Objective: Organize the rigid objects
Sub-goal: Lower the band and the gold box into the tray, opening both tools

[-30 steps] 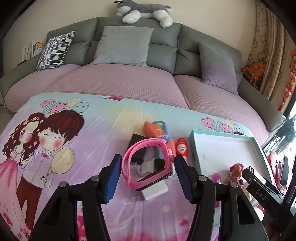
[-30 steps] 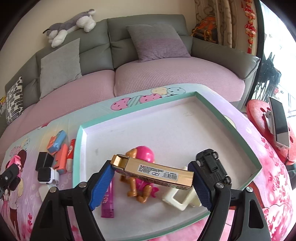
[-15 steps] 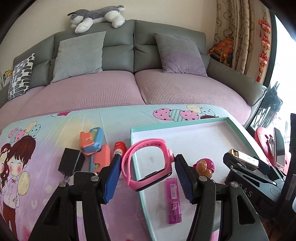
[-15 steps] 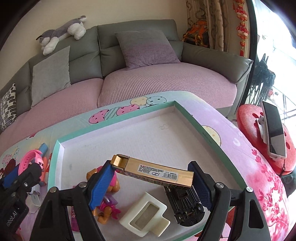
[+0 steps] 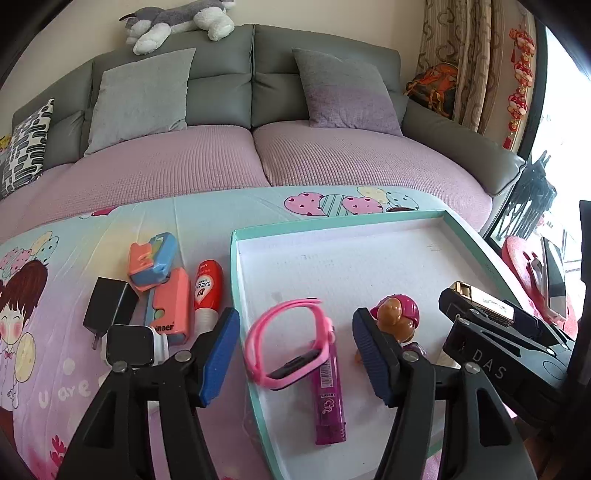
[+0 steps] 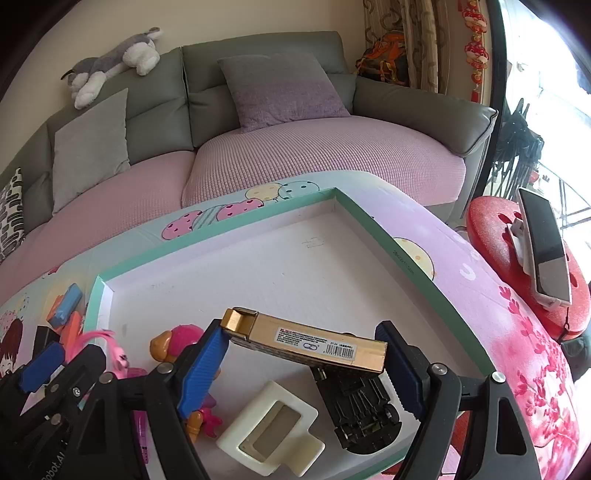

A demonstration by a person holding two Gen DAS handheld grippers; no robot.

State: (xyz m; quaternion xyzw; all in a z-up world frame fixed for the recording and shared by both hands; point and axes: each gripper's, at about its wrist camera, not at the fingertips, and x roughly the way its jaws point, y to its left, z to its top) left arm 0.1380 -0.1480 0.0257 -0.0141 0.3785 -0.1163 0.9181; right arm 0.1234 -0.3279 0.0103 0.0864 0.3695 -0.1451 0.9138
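Home living room, grey sofa [image 5: 258,92] with cushions [image 5: 140,92], plush dog [image 5: 177,18] on top, patterned curtains [image 5: 454,55]

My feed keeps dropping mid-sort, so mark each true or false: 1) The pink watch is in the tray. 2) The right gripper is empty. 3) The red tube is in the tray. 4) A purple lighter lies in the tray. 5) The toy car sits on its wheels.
1) True: the pink watch lies in the tray, partly on the purple lighter; the left gripper is opening around it, pads clear.
2) False: the right gripper holds a gold box.
3) False: the red tube lies on the cloth left of the tray.
4) True.
5) False: the toy car lies underside up.
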